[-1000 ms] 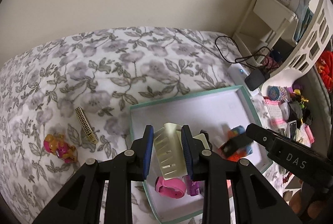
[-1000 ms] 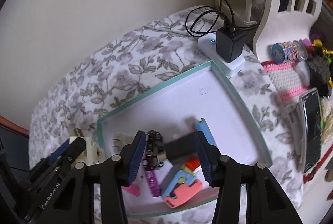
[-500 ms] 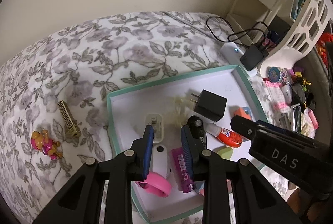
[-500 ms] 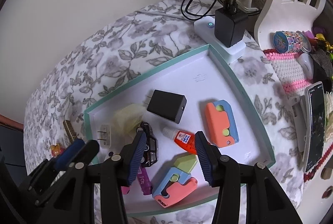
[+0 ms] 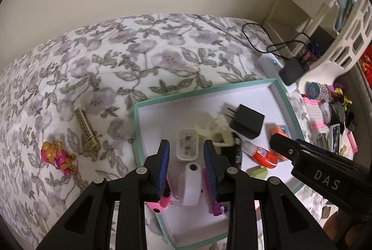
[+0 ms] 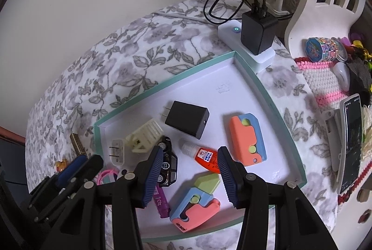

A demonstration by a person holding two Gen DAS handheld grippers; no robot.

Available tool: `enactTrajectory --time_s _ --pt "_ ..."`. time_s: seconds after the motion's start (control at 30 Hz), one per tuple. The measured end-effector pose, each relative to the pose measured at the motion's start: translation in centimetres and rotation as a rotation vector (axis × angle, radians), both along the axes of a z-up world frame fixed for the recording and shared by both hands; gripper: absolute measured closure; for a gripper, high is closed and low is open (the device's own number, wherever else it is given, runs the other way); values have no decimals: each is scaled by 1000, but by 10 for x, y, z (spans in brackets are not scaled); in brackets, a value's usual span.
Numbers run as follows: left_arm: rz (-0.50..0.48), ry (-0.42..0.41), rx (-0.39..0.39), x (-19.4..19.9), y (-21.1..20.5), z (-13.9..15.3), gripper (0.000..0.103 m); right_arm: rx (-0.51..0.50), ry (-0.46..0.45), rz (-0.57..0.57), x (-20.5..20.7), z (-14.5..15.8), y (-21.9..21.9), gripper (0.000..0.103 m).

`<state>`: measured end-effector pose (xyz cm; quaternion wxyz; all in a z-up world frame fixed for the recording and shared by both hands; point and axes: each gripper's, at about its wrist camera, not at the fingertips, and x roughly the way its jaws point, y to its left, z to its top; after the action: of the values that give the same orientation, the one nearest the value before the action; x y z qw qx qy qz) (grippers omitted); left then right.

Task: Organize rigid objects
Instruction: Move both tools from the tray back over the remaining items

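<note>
tray [image 6: 162, 83]: teal rim, white floor | cloth [image 5: 139, 52]: grey floral (perhaps lilac) | charger [image 6: 187, 118]: black

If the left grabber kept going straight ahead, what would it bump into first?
Probably the white watch with the pink strap, which lies in the tray between the open fingers of the left gripper. The white charger lies just beyond; depth is unclear.

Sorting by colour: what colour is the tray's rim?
Mint green, around a white inside. The tray shows best in the right wrist view.

"DAS" on right gripper [image 5: 276, 142]
</note>
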<state>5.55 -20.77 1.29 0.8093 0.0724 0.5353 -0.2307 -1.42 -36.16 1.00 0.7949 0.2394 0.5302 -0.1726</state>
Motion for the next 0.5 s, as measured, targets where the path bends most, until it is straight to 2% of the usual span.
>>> enactTrajectory --time_s 0.07,0.23,0.3,0.43,0.5 --pt "22 -2 1 4 6 1 62 -8 2 7 1 1 2 51" --pt "76 -7 11 13 21 0 58 -32 5 24 5 2 9 51" --pt "97 -7 15 16 27 -1 45 -45 6 36 6 2 13 50" --pt "145 -5 18 22 39 -2 38 -60 6 53 9 4 20 48" --pt "165 -4 26 24 44 -3 29 -70 0 61 11 5 24 39"
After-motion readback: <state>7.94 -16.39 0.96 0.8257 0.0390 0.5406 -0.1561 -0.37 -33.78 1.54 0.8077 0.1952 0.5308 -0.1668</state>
